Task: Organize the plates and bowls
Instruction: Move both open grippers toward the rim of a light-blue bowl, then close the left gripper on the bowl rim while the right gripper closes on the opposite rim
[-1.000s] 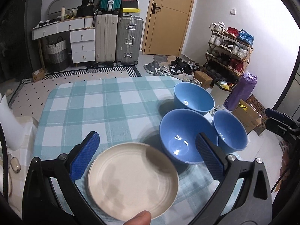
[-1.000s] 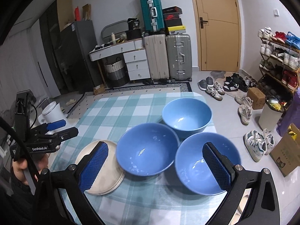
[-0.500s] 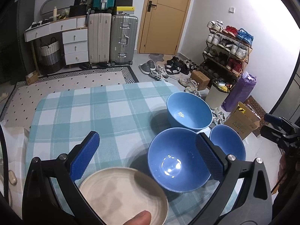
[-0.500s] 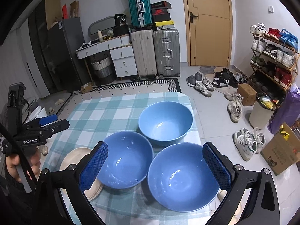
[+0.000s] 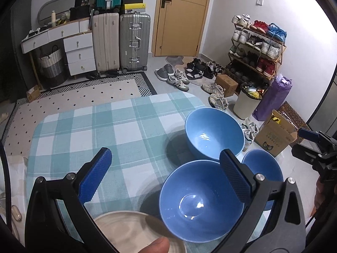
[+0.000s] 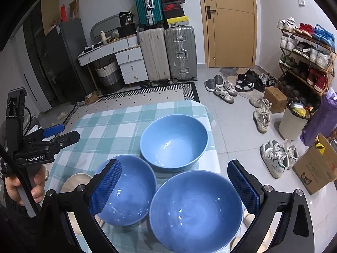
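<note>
Three blue bowls stand close together on the checked tablecloth (image 5: 105,130): a far bowl (image 5: 213,133), a near bowl (image 5: 198,202) and a right bowl (image 5: 263,168). A cream plate (image 5: 134,229) lies just left of the near bowl, at the bottom of the left wrist view. My left gripper (image 5: 166,168) hovers open above the plate and near bowl, holding nothing. In the right wrist view my right gripper (image 6: 174,181) is open over the nearest bowl (image 6: 195,210), with the left bowl (image 6: 128,189), far bowl (image 6: 173,140) and plate (image 6: 75,183) around it.
The table's right edge (image 6: 214,147) runs just beside the bowls, with shoes (image 6: 278,158) and a cardboard box (image 6: 316,168) on the floor below. A hand (image 6: 35,185) holds the left gripper (image 6: 63,133) at the table's left. Suitcases (image 5: 122,42) and drawers stand at the back wall.
In both views the bowls and plate have slid down and nearer in the frame, so the plate is now partly cut off in the left view. Both grippers stayed open.
</note>
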`<action>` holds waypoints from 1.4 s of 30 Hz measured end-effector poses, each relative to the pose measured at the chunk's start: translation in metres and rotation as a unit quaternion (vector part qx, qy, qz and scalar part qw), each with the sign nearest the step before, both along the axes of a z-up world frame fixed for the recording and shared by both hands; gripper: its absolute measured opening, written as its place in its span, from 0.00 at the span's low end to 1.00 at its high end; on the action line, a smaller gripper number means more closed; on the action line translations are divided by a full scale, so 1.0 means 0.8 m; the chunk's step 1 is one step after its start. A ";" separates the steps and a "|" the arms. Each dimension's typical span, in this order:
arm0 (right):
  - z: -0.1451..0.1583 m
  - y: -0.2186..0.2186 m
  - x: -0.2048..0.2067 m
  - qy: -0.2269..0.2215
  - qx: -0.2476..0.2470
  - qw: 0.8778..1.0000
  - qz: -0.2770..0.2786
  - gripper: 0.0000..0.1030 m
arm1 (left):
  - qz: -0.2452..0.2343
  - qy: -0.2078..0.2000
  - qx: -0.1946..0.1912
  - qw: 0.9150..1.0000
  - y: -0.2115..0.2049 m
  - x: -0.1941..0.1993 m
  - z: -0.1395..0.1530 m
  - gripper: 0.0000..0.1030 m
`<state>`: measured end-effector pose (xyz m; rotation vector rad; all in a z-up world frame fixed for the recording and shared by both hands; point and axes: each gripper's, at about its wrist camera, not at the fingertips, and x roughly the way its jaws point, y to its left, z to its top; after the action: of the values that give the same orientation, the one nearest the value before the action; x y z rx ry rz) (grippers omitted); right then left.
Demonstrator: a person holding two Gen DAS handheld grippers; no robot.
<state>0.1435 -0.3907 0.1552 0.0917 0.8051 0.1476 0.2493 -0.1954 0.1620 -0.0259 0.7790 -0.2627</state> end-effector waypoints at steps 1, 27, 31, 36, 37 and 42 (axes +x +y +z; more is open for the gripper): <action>-0.002 -0.002 0.005 0.003 0.000 1.000 -0.002 0.99 | -0.001 0.002 0.001 1.000 -0.003 0.005 -0.002 0.99; -0.092 -0.057 0.126 0.070 0.073 0.994 -0.030 0.99 | -0.009 0.082 -0.006 0.997 -0.058 0.133 -0.092 0.99; -0.103 -0.058 0.138 0.078 0.070 0.994 -0.029 0.99 | -0.002 0.089 -0.004 0.996 -0.064 0.152 -0.108 0.99; -0.120 -0.060 0.154 0.092 0.071 0.993 -0.035 0.95 | -0.001 0.109 -0.008 0.994 -0.072 0.175 -0.134 0.99; -0.125 -0.060 0.158 0.096 0.071 0.992 -0.036 0.93 | -0.003 0.114 -0.011 0.993 -0.074 0.178 -0.139 0.99; -0.143 -0.062 0.167 0.111 0.079 0.990 -0.035 0.86 | -0.004 0.130 -0.006 0.992 -0.086 0.194 -0.164 0.98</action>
<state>0.2772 -0.4402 0.0407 0.2897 1.0104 0.1365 0.4049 -0.2644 0.0308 -0.0690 1.0361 -0.2745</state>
